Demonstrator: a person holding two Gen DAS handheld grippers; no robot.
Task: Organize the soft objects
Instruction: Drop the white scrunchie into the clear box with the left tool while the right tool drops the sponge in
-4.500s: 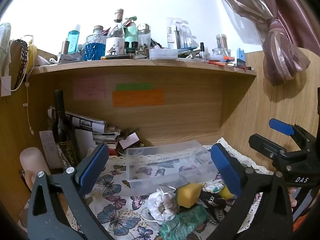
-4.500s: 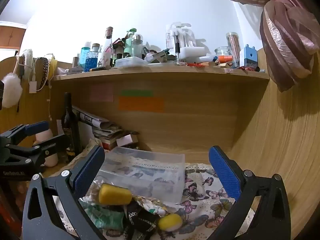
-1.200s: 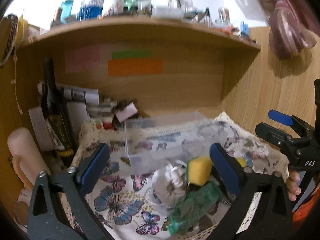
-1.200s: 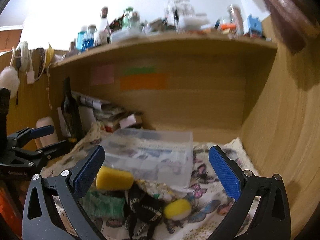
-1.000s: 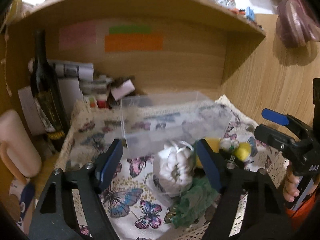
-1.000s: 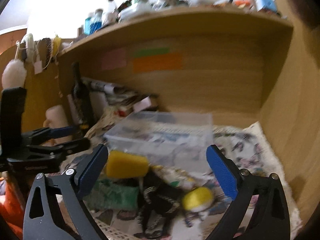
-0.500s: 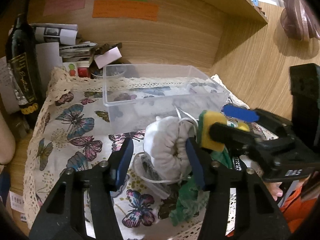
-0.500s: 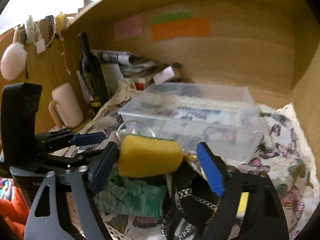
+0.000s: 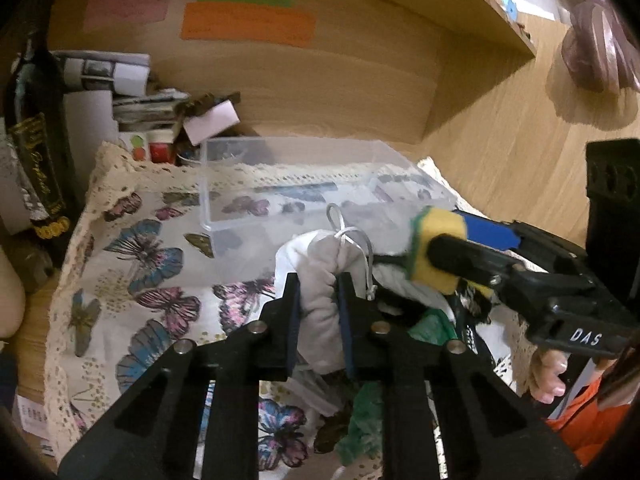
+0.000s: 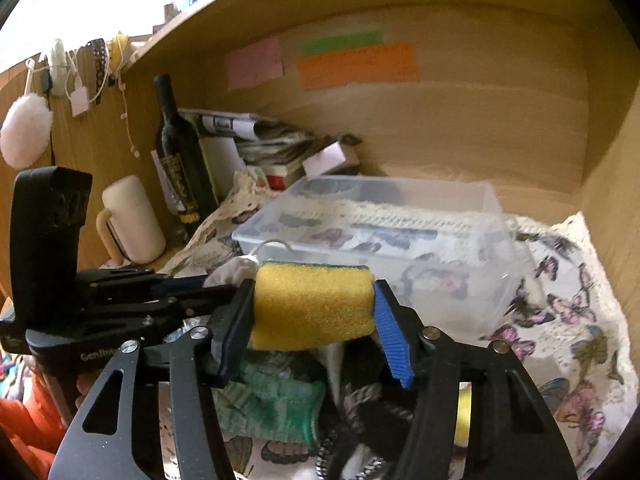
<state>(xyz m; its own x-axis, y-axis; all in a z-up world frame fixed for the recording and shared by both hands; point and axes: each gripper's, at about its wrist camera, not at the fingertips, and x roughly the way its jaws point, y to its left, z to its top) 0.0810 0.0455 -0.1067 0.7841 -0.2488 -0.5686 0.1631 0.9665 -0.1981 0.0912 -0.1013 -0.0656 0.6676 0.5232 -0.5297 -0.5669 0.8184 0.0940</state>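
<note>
My left gripper point(image 9: 318, 312) is shut on a white cloth bundle point(image 9: 320, 264) with a thin cord, just in front of the clear plastic box point(image 9: 224, 184). My right gripper point(image 10: 314, 312) is shut on a yellow sponge with a green back point(image 10: 312, 308); that sponge also shows in the left wrist view point(image 9: 436, 252), to the right of the bundle. Below lie a green cloth point(image 10: 276, 404), a black patterned strap point(image 10: 376, 412) and a yellow ball point(image 10: 464, 412), partly hidden. The clear box point(image 10: 400, 236) stands behind the sponge.
A butterfly tablecloth with lace edge point(image 9: 132, 264) covers the desk. A dark wine bottle point(image 10: 180, 160), a cream mug point(image 10: 132, 220), stacked papers point(image 9: 116, 76) and a small white box point(image 10: 324, 160) stand at the back left. Wooden walls and a shelf enclose the nook.
Both grippers moved down and forward to the pile and closed: the left on the white bundle, the right on the yellow sponge, which now sits raised off the pile.
</note>
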